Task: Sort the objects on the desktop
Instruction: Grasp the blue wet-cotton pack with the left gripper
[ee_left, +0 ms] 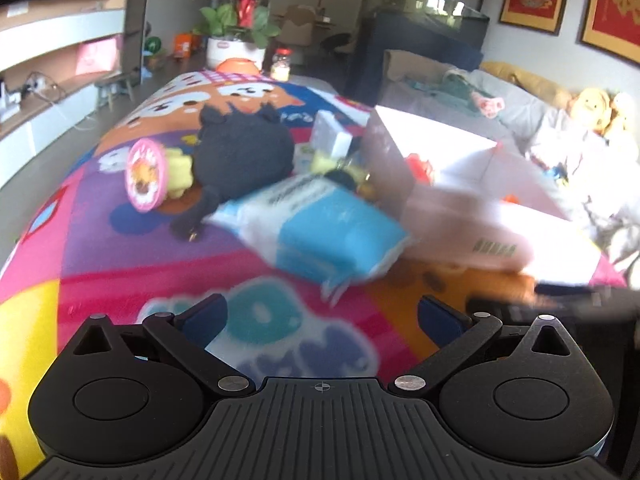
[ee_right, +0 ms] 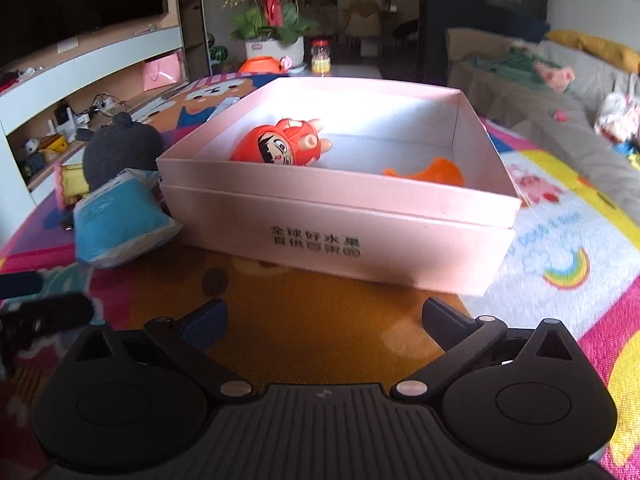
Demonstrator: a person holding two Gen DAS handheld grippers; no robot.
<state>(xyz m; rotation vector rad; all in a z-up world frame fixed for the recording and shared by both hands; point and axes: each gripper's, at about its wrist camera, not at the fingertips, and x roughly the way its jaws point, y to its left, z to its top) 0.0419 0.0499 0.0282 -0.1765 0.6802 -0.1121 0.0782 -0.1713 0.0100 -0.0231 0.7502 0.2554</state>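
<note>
A pink box [ee_right: 340,236] stands open on the colourful cloth, holding a red doll [ee_right: 280,146] and an orange piece [ee_right: 432,172]. My right gripper [ee_right: 324,314] hovers open just in front of the box, empty. In the left wrist view the pink box [ee_left: 460,216] is at the right, blurred. A blue and white tissue pack [ee_left: 320,224] lies ahead of my open, empty left gripper [ee_left: 320,312]. Behind the pack sit a black plush [ee_left: 240,152], a pink round disc [ee_left: 145,176], a yellow toy [ee_left: 336,164] and a small white box [ee_left: 332,132]. The tissue pack [ee_right: 120,220] touches the box's left side.
A flower pot [ee_left: 236,48], an orange bowl [ee_left: 238,66] and a jar [ee_left: 281,65] stand at the table's far end. A sofa with soft toys [ee_left: 592,108] runs along the right; shelves [ee_right: 80,92] line the left wall. Part of the other gripper [ee_right: 40,312] shows at the left edge.
</note>
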